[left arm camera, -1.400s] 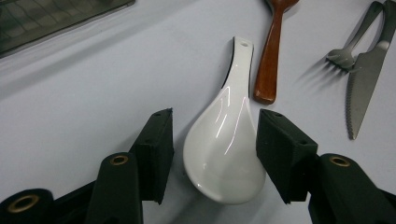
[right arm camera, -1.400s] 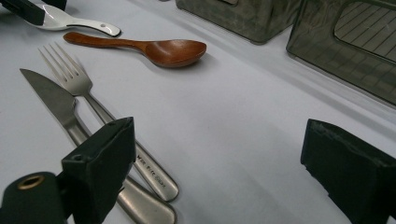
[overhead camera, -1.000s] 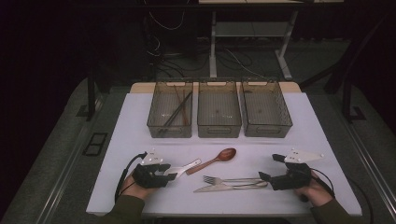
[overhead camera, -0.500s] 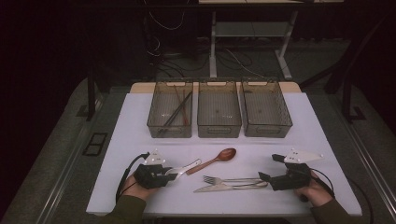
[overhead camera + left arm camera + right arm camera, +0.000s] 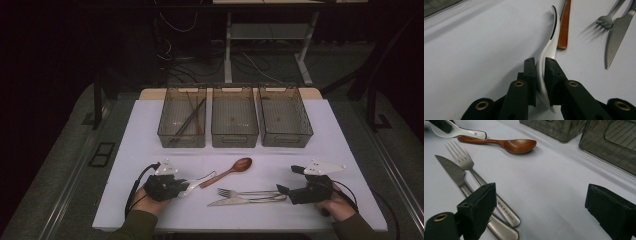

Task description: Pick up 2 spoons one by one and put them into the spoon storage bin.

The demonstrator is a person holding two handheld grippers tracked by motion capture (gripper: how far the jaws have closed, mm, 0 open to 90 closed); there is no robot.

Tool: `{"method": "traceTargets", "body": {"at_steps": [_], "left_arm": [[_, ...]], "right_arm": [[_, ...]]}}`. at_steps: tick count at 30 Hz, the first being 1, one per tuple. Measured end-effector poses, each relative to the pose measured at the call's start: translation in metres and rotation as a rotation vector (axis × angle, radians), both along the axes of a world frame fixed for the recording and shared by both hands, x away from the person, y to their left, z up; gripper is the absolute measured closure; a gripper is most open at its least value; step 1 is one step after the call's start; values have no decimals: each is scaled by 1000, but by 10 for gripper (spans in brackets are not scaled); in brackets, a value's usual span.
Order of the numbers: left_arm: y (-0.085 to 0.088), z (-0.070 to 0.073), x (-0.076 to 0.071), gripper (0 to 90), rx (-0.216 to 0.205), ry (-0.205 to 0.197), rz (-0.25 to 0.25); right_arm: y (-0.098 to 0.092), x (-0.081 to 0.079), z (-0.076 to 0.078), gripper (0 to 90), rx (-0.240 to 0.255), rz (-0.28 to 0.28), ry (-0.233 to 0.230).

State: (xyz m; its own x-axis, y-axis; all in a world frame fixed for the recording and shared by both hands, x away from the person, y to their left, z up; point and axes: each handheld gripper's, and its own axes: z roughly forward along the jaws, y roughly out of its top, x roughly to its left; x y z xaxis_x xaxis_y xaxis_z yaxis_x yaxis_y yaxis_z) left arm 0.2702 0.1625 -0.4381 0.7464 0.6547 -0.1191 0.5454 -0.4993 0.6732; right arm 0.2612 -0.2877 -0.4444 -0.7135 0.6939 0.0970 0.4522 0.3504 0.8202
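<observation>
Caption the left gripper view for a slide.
Left gripper fingers clamp a white ceramic spoon beside a brown wooden spoon handle.

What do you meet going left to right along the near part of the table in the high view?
Left hand-held gripper shut on the white spoon → wooden spoon → right hand-held gripper, jaws open.

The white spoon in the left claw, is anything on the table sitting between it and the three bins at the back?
Little does. The left claw has just closed on the white spoon. The wooden spoon lies beside its handle tip, toward the bins; beyond that, bare tabletop.
</observation>
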Motion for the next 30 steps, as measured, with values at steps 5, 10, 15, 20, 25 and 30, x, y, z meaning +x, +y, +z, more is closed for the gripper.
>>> {"method": "traceTargets", "body": {"at_steps": [5, 10, 15, 20, 25, 30], "left_arm": [[-1, 1, 0, 806, 9, -10, -7], [0, 1, 1, 807, 5, -5, -2], [0, 2, 1, 807, 9, -13, 15], [3, 4, 1, 807, 11, -25, 23], [6, 7, 1, 807, 9, -45, 29], [9, 10, 2, 807, -6, -60, 30]], "right_arm": [[0, 0, 0, 101, 1, 0, 1], [0, 0, 0, 102, 1, 1, 0], [0, 0, 0, 102, 2, -1, 1], [2, 0, 1, 102, 4, -9, -1], [6, -1, 0, 101, 6, -5, -1], [7, 0, 0, 101, 3, -2, -2]]}}
